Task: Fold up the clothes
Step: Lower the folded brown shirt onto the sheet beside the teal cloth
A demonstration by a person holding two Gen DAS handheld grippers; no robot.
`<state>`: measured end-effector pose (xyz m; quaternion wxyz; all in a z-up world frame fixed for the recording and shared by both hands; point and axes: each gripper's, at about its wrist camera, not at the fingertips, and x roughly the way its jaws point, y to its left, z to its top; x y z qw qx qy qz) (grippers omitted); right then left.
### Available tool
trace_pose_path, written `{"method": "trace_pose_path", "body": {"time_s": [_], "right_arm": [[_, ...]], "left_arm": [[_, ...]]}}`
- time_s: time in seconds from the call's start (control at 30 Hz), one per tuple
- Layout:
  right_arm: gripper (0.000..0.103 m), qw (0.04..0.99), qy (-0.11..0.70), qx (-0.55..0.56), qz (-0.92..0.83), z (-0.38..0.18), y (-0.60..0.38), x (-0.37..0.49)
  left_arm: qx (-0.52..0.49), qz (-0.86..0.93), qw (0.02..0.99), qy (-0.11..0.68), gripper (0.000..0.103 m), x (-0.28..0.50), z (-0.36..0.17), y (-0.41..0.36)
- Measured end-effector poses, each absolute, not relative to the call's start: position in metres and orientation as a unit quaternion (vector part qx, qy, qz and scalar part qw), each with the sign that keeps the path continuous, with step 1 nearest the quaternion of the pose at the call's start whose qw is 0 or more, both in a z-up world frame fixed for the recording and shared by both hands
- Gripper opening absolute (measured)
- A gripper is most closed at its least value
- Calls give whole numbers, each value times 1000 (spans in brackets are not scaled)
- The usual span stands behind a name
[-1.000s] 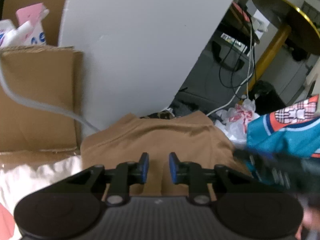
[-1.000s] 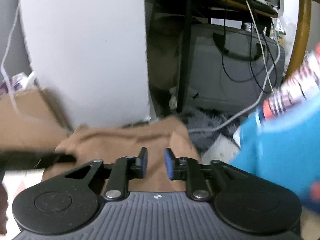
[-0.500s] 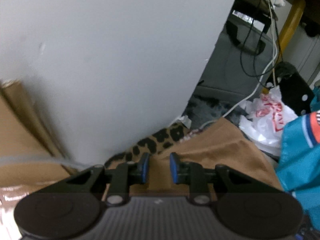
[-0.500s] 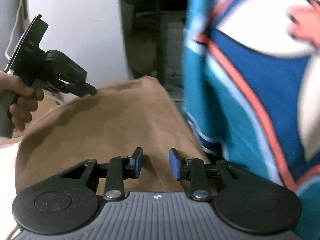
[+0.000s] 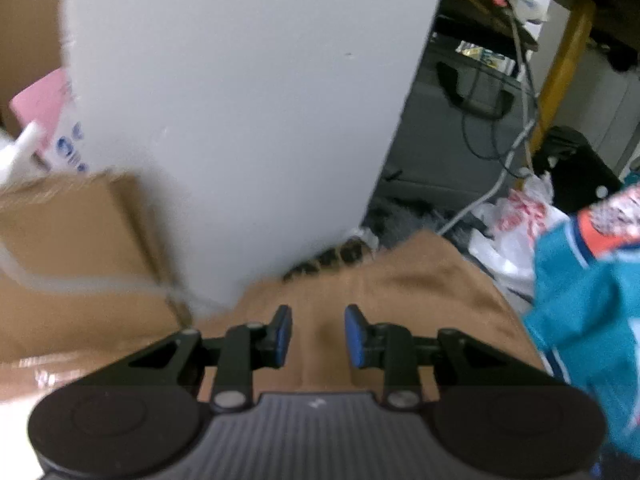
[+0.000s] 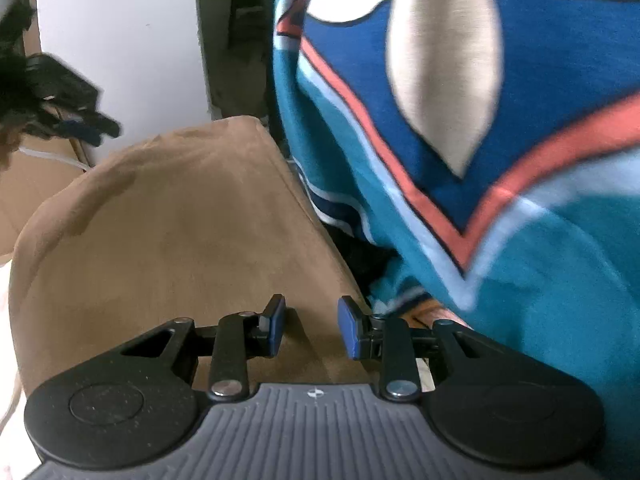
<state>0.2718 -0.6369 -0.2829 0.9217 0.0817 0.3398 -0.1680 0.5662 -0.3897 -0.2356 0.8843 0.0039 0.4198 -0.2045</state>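
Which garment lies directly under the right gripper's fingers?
The plain tan folded garment; the teal jersey with the orange-and-white print hangs off to the right.

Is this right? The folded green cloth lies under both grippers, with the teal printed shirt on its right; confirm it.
Not quite: the folded cloth is tan-brown, not green, as the right wrist view shows. It lies under both grippers, with the teal printed shirt on its right.
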Motion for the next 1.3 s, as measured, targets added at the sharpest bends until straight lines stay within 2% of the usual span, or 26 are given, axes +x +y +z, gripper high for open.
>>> {"method": "trace_pose_path", "body": {"time_s": [0.27, 0.33, 0.8, 0.9, 1.2, 1.3], "right_arm": [[40, 928, 331, 86, -149, -273, -627, 255], [44, 929, 328, 91, -146, -272, -625, 256], [44, 919, 362, 101, -121, -292, -589, 267], [44, 913, 377, 99, -119, -295, -588, 258], [44, 904, 394, 114, -124, -293, -584, 220], [45, 903, 393, 124, -123, -288, -580, 214]], "left_arm": [[7, -222, 879, 422, 32, 491, -236, -365], [2, -219, 879, 423, 32, 483, -239, -362], [-16, -180, 874, 450, 33, 445, -262, -325], [-15, -183, 872, 454, 43, 433, -263, -322], [-16, -190, 856, 481, 47, 398, -275, -310], [-10, -175, 856, 487, 60, 387, -275, -304]]}}
